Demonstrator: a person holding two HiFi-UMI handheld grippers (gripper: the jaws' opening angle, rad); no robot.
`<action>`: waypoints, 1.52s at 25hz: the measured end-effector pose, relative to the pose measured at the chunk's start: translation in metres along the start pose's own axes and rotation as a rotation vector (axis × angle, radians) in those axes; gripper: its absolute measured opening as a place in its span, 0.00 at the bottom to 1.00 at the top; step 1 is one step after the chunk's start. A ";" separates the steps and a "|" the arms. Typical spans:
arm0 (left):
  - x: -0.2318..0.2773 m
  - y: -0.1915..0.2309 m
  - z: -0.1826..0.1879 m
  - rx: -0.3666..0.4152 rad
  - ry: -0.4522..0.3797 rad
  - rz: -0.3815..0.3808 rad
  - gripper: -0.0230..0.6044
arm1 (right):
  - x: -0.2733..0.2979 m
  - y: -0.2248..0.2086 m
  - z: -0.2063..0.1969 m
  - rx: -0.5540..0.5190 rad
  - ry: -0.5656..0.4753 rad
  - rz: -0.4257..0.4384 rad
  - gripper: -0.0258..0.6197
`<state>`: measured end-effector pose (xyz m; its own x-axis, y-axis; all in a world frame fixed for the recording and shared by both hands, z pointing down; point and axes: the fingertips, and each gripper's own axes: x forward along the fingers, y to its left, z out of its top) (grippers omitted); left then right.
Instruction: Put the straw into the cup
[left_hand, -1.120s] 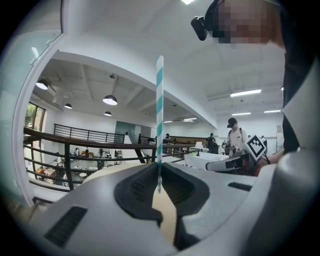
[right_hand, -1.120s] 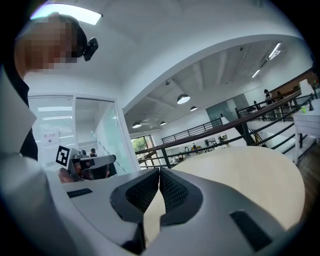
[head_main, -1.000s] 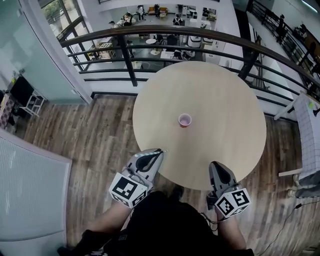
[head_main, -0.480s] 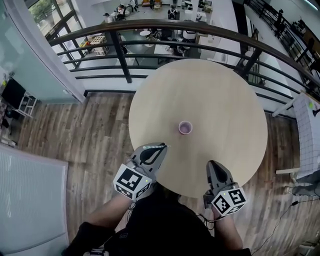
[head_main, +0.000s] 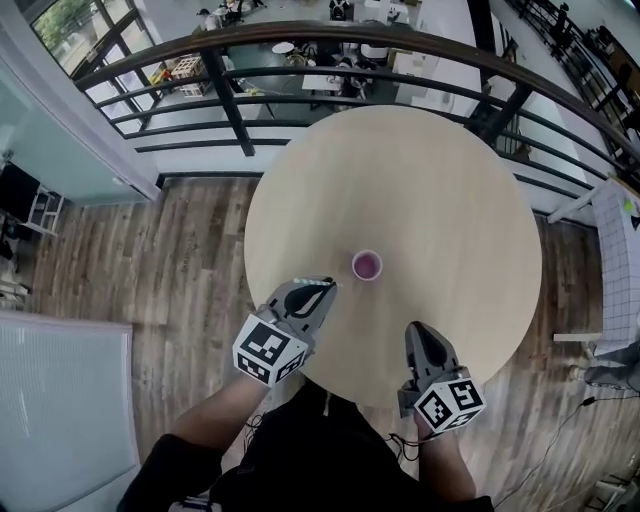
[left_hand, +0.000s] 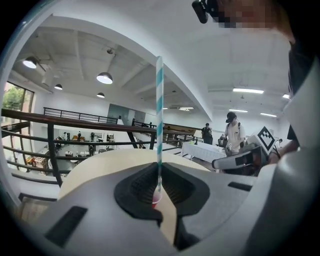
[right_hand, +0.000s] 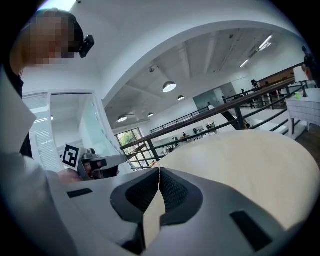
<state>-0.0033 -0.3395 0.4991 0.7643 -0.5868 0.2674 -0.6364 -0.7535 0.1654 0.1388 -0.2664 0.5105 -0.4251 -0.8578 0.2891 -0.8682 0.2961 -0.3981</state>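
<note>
Straw (left_hand: 159, 115) upright, clenched in left tool (head_main: 322, 287). Cup (head_main: 367, 266) on counter (head_main: 450, 180), at the tool's 2 o'clock. Right tool (head_main: 418, 330) clenched on nothing.

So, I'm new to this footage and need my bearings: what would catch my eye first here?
A teal-and-white striped paper straw stands upright, pinched in the left gripper over the near edge of a round pale wooden table. A small pink cup sits alone near the table's middle, beyond that gripper. The right gripper, shut and empty, hovers at the near edge.
</note>
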 end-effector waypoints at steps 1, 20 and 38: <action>0.008 0.003 -0.004 -0.010 0.011 -0.001 0.08 | 0.003 -0.002 -0.001 0.004 0.005 0.000 0.07; 0.128 0.025 -0.085 -0.058 0.189 -0.026 0.08 | 0.031 -0.060 -0.021 0.077 0.080 -0.032 0.07; 0.152 0.025 -0.128 -0.104 0.327 -0.031 0.08 | 0.027 -0.069 -0.022 0.097 0.085 -0.047 0.07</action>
<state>0.0835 -0.4090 0.6656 0.7202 -0.4254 0.5480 -0.6335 -0.7253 0.2696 0.1820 -0.3004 0.5654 -0.4083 -0.8296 0.3808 -0.8606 0.2108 -0.4636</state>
